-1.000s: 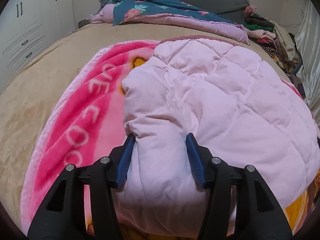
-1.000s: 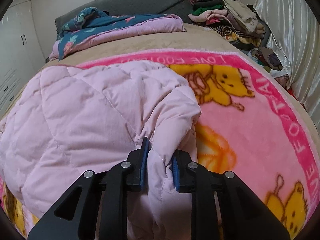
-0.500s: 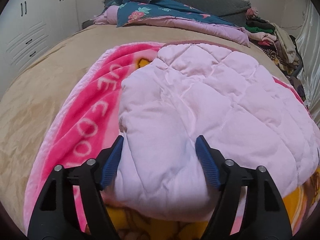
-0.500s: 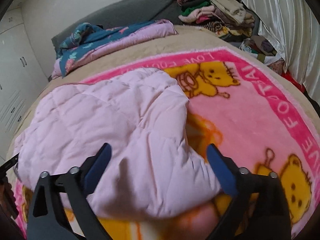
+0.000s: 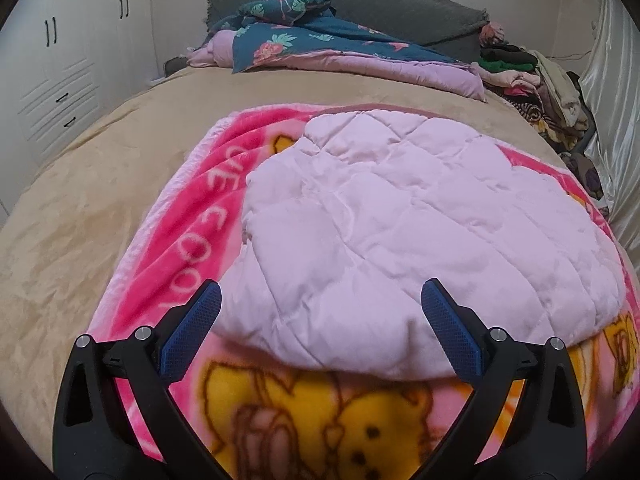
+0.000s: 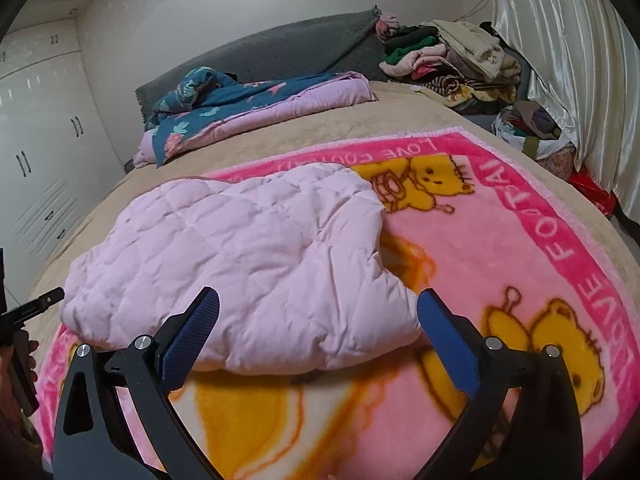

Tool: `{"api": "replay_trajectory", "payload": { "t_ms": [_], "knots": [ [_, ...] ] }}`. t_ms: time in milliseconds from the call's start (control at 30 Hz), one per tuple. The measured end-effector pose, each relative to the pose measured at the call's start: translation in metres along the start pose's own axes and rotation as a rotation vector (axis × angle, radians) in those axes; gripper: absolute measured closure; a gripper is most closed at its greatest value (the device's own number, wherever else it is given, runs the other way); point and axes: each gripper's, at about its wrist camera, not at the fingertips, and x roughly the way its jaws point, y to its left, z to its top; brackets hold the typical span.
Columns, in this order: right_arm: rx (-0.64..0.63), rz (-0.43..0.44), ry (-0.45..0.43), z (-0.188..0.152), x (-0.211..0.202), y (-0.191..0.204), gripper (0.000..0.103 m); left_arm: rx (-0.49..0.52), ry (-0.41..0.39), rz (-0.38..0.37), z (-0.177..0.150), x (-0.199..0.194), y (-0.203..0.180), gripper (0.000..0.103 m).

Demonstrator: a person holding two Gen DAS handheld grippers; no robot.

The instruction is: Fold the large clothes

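Left wrist view: left claw (image 5: 320, 334) is hanging wide open, gripping nothing, blue pads flanking the near edge of the folded pale pink quilted garment (image 5: 400, 232), which is lying on a pink bear-print blanket (image 5: 168, 216) on the bed (image 5: 80, 184). Right wrist view: right claw (image 6: 318, 332) is also gaping open and empty, garment (image 6: 248, 256) lying just beyond its fingertips on the blanket (image 6: 500, 248); left claw is poking in at the left edge.
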Motion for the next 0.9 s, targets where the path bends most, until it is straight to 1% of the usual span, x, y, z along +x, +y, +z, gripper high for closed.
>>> {"api": "replay_trajectory", "payload": {
  "t_ms": [267, 467, 633, 900],
  "knots": [
    [0.011, 0.019, -0.016, -0.012, -0.021, 0.005, 0.004, -0.006, -0.010, 0.001, -0.015, -0.021, -0.005, 0.009],
    [0.029, 0.023, 0.001, -0.024, -0.021, 0.003, 0.004, -0.034, -0.013, -0.006, -0.029, -0.026, -0.005, 0.009],
    [0.043, 0.022, 0.015, -0.037, -0.019, 0.004, 0.004, -0.035, -0.004, -0.001, -0.039, -0.024, -0.007, 0.009],
    [0.087, 0.012, 0.055, -0.053, -0.008, 0.000, 0.004, -0.051, 0.038, -0.009, -0.051, -0.011, -0.010, 0.009]
  ]
}}
